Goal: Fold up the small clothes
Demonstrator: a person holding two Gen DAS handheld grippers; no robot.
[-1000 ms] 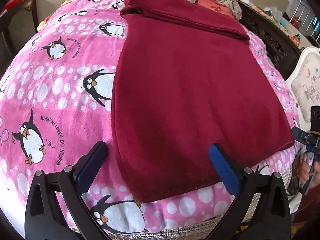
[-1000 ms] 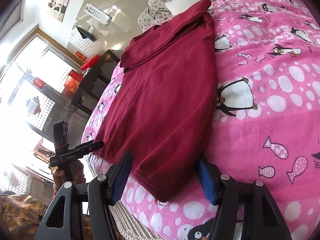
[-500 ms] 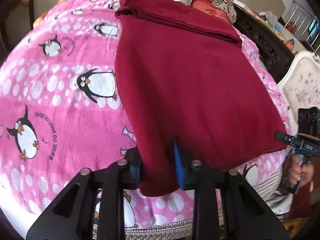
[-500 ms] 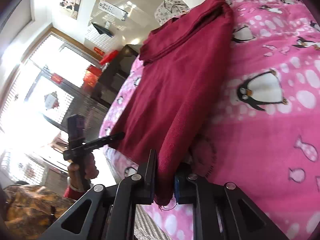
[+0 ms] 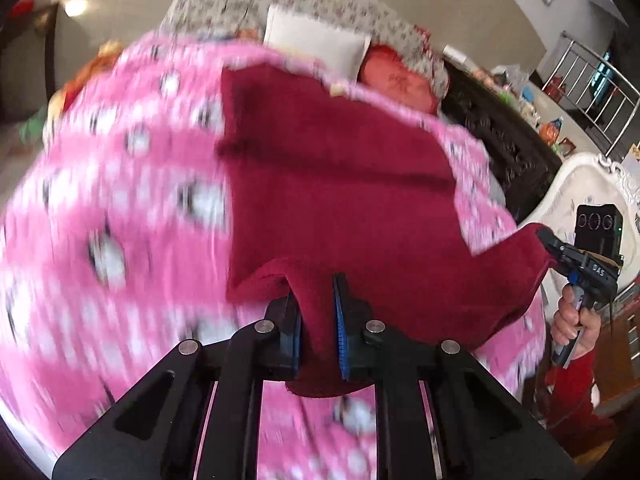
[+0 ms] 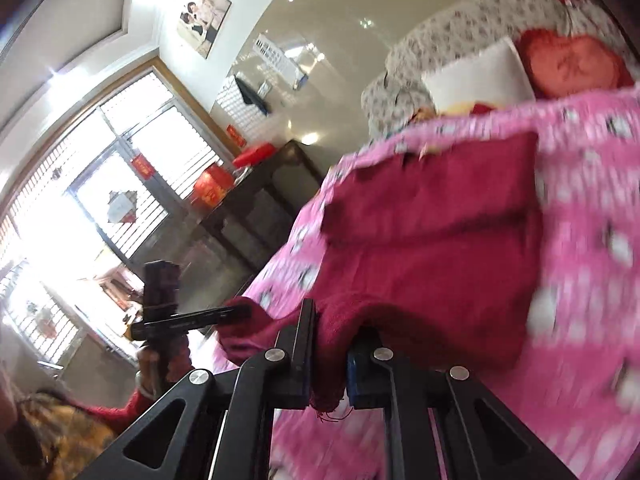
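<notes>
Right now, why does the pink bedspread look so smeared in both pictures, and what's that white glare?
Left wrist view: the pink bedspread is streaked by motion blur, while the left claw gripping the red garment stays sharp. Right wrist view: the window is blown out white, the bedspread is blurred too, and the fisheye lens bends the walls.

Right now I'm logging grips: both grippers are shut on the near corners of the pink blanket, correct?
No. The left gripper and right gripper are shut on the red garment, not the pink blanket; both wrist views show it.

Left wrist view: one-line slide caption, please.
Left gripper and right gripper pinch the maroon garment's near corners above the pink penguin blanket.
</notes>
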